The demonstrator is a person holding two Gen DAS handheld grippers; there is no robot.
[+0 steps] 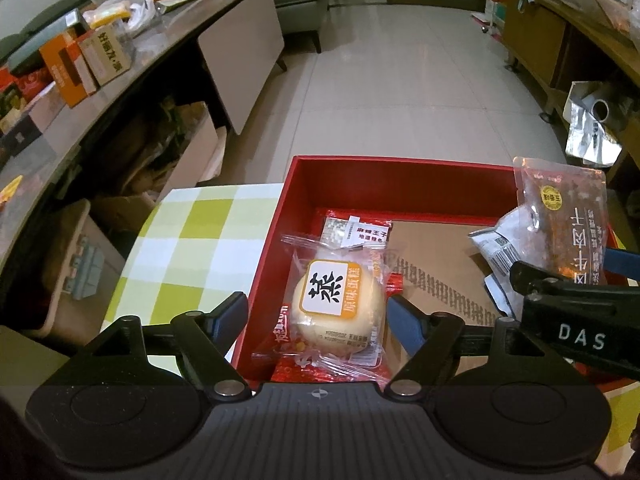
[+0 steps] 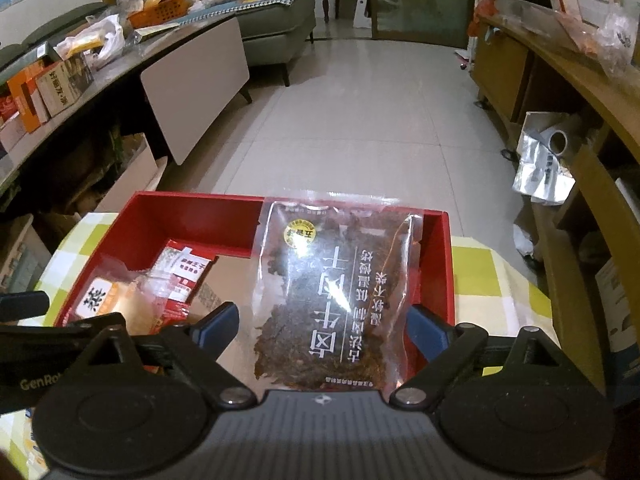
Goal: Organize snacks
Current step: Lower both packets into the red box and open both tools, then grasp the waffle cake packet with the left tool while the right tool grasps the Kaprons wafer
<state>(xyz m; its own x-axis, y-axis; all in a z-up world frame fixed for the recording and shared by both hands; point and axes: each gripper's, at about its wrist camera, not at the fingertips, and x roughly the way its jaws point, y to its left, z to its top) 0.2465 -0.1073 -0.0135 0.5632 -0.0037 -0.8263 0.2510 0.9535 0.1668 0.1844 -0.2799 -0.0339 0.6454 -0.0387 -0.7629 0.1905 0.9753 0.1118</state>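
Note:
A red box (image 1: pixel 400 172) stands on a green-checked tablecloth (image 1: pixel 192 248). A wrapped round cake (image 1: pixel 338 312) lies in its left part on a red snack packet (image 1: pixel 360 228). My left gripper (image 1: pixel 318 314) is open with its fingers on either side of the cake. My right gripper (image 2: pixel 322 326) is open around a clear packet of dried beef (image 2: pixel 336 292), which stands tilted over the box (image 2: pixel 160 216). In the left wrist view the beef packet (image 1: pixel 568 216) shows at the right with a grey-white packet (image 1: pixel 500 248) beside it.
A long grey counter (image 1: pixel 132 72) with boxes and bags runs along the left. A wooden shelf unit (image 1: pixel 560 48) stands at the right with a foil bag (image 1: pixel 592 128) below. Tiled floor (image 1: pixel 400 80) lies beyond the table.

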